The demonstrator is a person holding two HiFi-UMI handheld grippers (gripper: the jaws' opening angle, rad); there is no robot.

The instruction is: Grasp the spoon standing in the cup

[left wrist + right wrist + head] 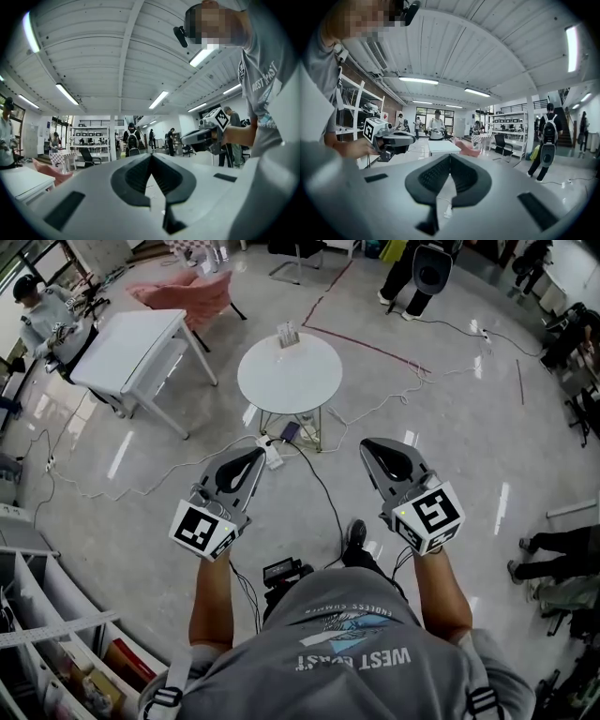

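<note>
A small cup point(288, 335) with a thin utensil standing in it sits at the far edge of a round white table point(281, 381), well ahead of me in the head view; it is too small to make out clearly. My left gripper point(259, 453) and right gripper point(368, 443) are held side by side above the floor, short of the table, both pointing toward it. Both are shut with nothing between the jaws. In the left gripper view the left gripper point(151, 155) shows its tips meeting, and the right gripper point(450, 156) shows the same in its own view. Neither gripper view shows the cup.
A rectangular white table point(131, 348) and a pink chair point(192, 294) stand at the left. Cables point(323, 486) and a power strip point(272, 455) lie on the floor under and before the round table. Shelving point(42, 638) is at the lower left. People stand around the room's edges.
</note>
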